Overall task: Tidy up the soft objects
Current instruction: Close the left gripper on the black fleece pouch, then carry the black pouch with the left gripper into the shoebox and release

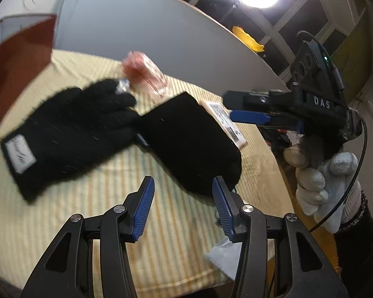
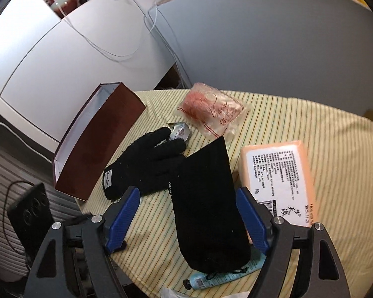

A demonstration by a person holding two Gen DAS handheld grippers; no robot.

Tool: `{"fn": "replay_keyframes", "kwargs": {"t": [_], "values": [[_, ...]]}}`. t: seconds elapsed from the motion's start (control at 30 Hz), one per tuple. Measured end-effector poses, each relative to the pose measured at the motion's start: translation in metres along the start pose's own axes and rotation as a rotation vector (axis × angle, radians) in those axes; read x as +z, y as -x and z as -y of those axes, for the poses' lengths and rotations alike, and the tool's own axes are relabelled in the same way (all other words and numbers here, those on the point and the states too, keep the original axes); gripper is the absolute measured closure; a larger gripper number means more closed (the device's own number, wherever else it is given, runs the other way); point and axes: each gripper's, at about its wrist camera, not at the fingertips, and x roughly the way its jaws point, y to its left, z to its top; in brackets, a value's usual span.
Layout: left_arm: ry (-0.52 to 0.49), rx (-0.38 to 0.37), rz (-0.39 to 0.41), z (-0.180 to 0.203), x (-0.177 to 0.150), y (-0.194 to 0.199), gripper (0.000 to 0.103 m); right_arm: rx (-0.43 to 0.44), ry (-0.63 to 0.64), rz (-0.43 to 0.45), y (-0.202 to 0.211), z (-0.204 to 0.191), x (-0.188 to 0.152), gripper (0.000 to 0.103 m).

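Note:
A black knit glove [image 1: 69, 136] [image 2: 146, 164] and a black drawstring pouch [image 1: 191, 139] [image 2: 206, 203] lie on the yellow striped cloth [image 1: 161, 223] [image 2: 335, 173]. A clear bag of pink stuff [image 1: 144, 74] [image 2: 211, 109] lies beyond them. My left gripper [image 1: 182, 208] is open and empty, above the cloth just short of the pouch's end. My right gripper [image 2: 187, 221] is open and empty, with the pouch between its jaws below; it shows in the left wrist view [image 1: 248, 109] at the right, over the table's edge.
An open dark red box [image 1: 15, 69] [image 2: 97, 141] stands left of the glove. A peach wrapped pack with a white label [image 2: 278, 181] [image 1: 226, 121] lies right of the pouch. A small foil packet [image 2: 179, 131] sits by the glove's fingers. A teal tube [image 2: 223, 275] lies under the pouch's end.

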Motion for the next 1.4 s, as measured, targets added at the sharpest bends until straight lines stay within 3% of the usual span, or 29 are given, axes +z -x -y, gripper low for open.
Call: {"fn": "replay_keyframes", "kwargs": {"t": [0.3,0.6,0.67,0.97,1.17,1.4], "values": [[0.037,-0.021,-0.062,0.001,-0.003,-0.034,0.056,-0.016,-0.008,-0.069,-0.030,0.014,0.003,0.028],[0.066,-0.023,-0.093,-0.004,0.005,-0.063,0.056,-0.036,0.023,-0.118,-0.045,0.010,0.003,0.036],[0.065,-0.023,-0.086,-0.003,0.006,-0.067,0.056,-0.036,0.013,-0.136,-0.048,0.012,0.003,0.045],[0.051,-0.031,-0.058,0.002,0.009,-0.074,0.060,-0.053,-0.029,-0.161,-0.053,0.021,-0.003,0.062],[0.055,-0.026,-0.028,-0.002,0.011,-0.063,0.063,-0.038,-0.052,-0.153,-0.047,0.020,-0.005,0.070],[0.022,-0.013,0.063,0.003,0.019,-0.024,0.063,-0.008,-0.033,-0.105,-0.023,-0.005,-0.007,0.074]]}}
